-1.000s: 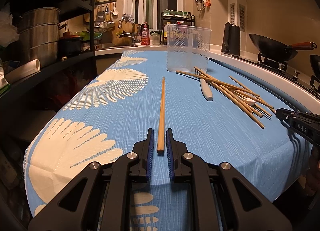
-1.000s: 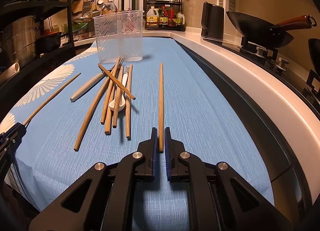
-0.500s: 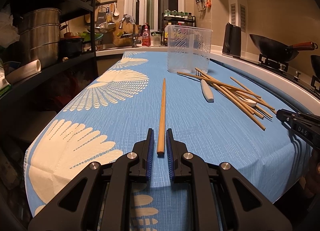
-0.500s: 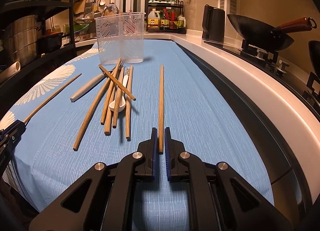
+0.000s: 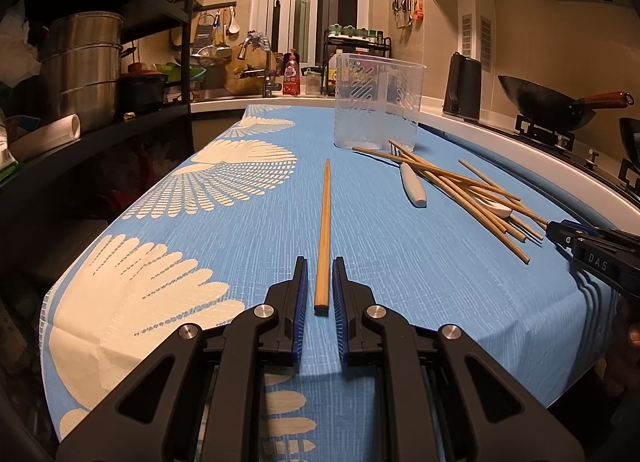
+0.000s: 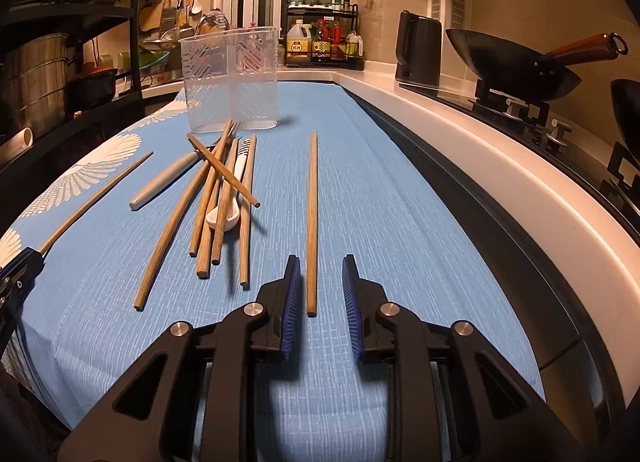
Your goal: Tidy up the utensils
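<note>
A single wooden chopstick (image 5: 323,230) lies on the blue cloth (image 5: 248,246), its near end between the pads of my left gripper (image 5: 320,274). The pads stand narrowly apart and a thin gap shows on each side of the stick. My right gripper (image 6: 321,262) is opening its jaws. Another chopstick (image 6: 312,214) lies loose on the cloth between them, closer to the left pad. Between the two grippers sits a pile of chopsticks (image 6: 216,190) with a white spoon (image 6: 224,216) and a white-handled utensil (image 6: 164,182). A clear plastic holder (image 6: 230,78) stands behind the pile.
The white counter edge (image 6: 500,166) and a stove with a black wok (image 6: 512,66) run along the right. A black kettle (image 6: 418,50) stands at the back. Dark shelves with steel pots (image 5: 80,62) line the left. The cloth's front edge drops off near both grippers.
My right gripper's jaws have parted and let go of the chopstick that they pinched; it now lies on the cloth. The left gripper and its chopstick look the same.
</note>
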Motion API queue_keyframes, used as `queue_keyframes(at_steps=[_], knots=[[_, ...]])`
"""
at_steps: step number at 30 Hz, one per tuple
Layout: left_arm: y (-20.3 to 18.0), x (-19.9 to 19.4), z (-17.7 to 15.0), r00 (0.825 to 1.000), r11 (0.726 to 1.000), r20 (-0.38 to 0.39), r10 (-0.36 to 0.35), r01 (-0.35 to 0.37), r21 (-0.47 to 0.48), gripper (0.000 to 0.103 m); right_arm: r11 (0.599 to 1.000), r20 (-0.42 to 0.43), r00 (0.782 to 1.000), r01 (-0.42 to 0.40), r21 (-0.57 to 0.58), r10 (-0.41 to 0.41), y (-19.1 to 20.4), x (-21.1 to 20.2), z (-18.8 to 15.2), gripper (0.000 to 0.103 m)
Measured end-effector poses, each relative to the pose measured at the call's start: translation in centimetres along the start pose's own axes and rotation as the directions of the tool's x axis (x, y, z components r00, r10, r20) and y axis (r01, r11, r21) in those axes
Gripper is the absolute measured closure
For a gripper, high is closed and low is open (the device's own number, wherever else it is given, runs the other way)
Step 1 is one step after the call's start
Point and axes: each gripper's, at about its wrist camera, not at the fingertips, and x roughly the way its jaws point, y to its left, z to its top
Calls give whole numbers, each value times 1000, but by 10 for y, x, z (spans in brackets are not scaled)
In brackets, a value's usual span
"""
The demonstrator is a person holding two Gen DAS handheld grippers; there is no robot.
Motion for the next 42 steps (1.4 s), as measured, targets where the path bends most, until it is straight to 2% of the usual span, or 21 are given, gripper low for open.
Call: queue_keyframes(at_steps=[4,5,12,16,22,27,32,38,42], knots=[[1,1,1,1000,1000,1,-7,7,-3,90,1000,-1,1000,-22,-8,22,4,0,0,97],[1,1,1,1000,1000,1,-7,7,-2,90,1000,-1,1000,-26,-9,26,5,0,0,98],[1,2,3,1000,1000,2,-3,3,7,96,998,4,999,-53,30,53,9,-2,0,98],[0,-3,9,1000,1000,13,0,0,8,96,997,47,998,-41,60,38,15,-8,6,98],[1,-17,23,998,1000,55,5,-6,26,96,976,94,996,-21,215,0,-1,-22,18,98],[0,-30,38,996,998,93,0,-6,59,96,984,146,989,-16,175,-10,-8,-40,30,98],[-1,-42,56,991,997,133,2,-11,71,96,988,178,984,-38,153,10,-15,-59,51,98],[-5,-49,83,984,995,177,-4,-13,97,96,996,262,964,-61,70,41,-12,-89,84,98],[-5,-50,107,983,994,184,-13,-7,107,96,995,271,960,-85,45,69,-14,-94,104,98]])
